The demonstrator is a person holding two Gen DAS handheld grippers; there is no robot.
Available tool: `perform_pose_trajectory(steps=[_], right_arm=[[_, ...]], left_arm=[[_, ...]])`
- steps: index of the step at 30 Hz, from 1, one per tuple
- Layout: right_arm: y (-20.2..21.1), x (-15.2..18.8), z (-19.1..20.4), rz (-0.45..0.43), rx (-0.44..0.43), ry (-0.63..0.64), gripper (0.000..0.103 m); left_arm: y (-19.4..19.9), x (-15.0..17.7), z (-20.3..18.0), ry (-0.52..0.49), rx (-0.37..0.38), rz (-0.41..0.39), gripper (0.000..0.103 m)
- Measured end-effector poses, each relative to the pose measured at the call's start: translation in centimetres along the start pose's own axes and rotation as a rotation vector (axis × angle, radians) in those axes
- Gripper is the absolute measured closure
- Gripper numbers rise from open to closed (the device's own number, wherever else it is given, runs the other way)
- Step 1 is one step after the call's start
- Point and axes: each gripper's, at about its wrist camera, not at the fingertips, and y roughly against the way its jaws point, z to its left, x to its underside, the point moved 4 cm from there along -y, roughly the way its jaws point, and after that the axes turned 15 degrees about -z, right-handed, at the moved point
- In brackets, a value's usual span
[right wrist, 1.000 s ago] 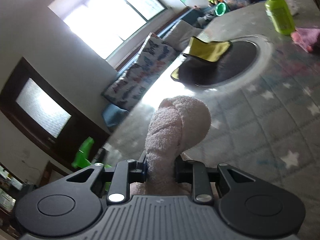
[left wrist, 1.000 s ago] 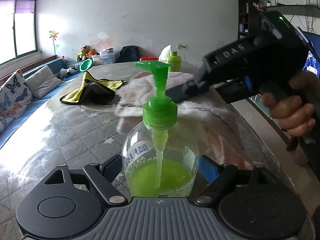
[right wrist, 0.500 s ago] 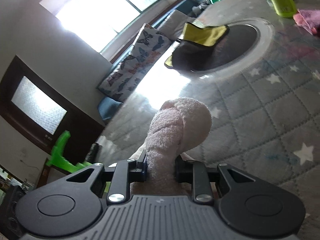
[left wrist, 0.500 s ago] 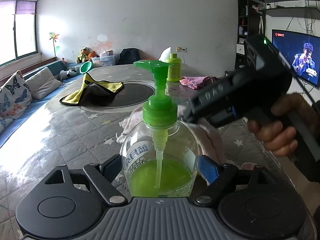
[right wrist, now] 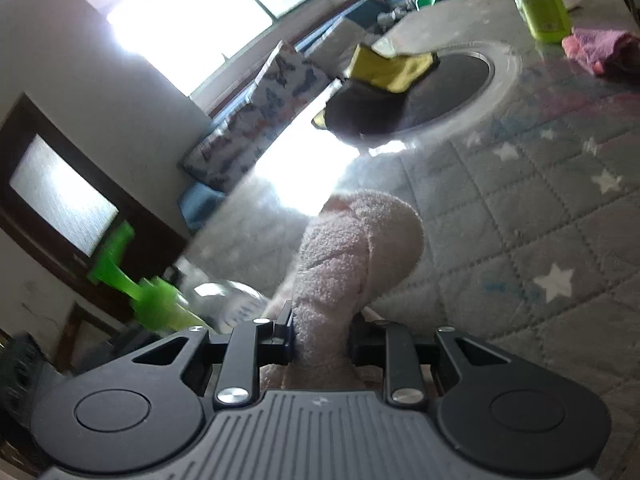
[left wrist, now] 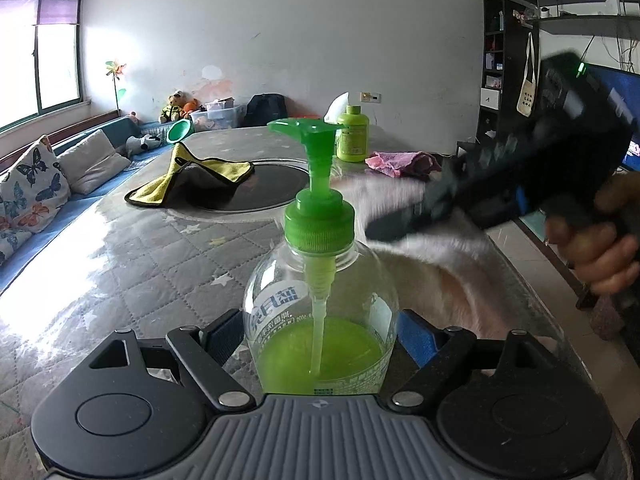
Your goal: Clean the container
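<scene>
The left gripper (left wrist: 322, 340) is clamping the soap bottle (left wrist: 322, 320) while the right gripper (right wrist: 322, 338), pinching a pink cloth (right wrist: 352, 256), is wiping its side, which next calls for firm strokes around the glass.

Clear pump bottle (left wrist: 322, 312), near front edge of the quilted table (left wrist: 120, 272): white printing across its rounded body, seen from behind through the plastic, so mirrored; two large Chinese-style characters, smaller line below ending in what looks like "000". Not readable as words. Small white label strip at bottle base, too small to read. Green bottle (left wrist: 352, 134) toward far edge of table: pale label with tiny print, illegible. Cream tote bag (left wrist: 527, 84) hanging on dark shelf unit at right: small dark mark, unreadable.
</scene>
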Motion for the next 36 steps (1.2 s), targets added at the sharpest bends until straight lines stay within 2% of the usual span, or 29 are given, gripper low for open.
perform_pose_trajectory(steps=[5,9,13,21,25,29,36], right_arm=[[0.1,-1.5,2.6,-0.033,-0.08,0.029,0.08],[-1.7,-1.0,2.8,-0.012,-0.065,0.041,0.079],[-2.6,-0.6,1.4,-0.006,-0.059,-0.004,0.079],[-3.5,1.5,-0.7,0.045,0.025,0.021,0.08],[-2.8,1.7,-0.5,0.033,0.038,0.044,0.079],[-2.2,1.5,0.5,0.008,0.084,0.135,0.079],[-2.2,0.5,1.4,-0.025,0.124,0.194,0.079]], left_arm=[[-0.2,-0.1,0.1,-0.002,-0.008,-0.005,0.017],[-0.1,0.0,0.2,0.0,-0.005,-0.006,0.017],[-0.1,0.1,0.1,0.0,0.001,-0.008,0.017],[-0.6,-0.1,-0.1,0.014,-0.018,0.015,0.016],[-1.1,-0.5,-0.1,0.035,-0.042,0.041,0.016],[-1.7,-0.9,-0.1,0.065,-0.079,0.055,0.017],[-3.0,-1.6,0.2,0.109,-0.154,0.043,0.017]])
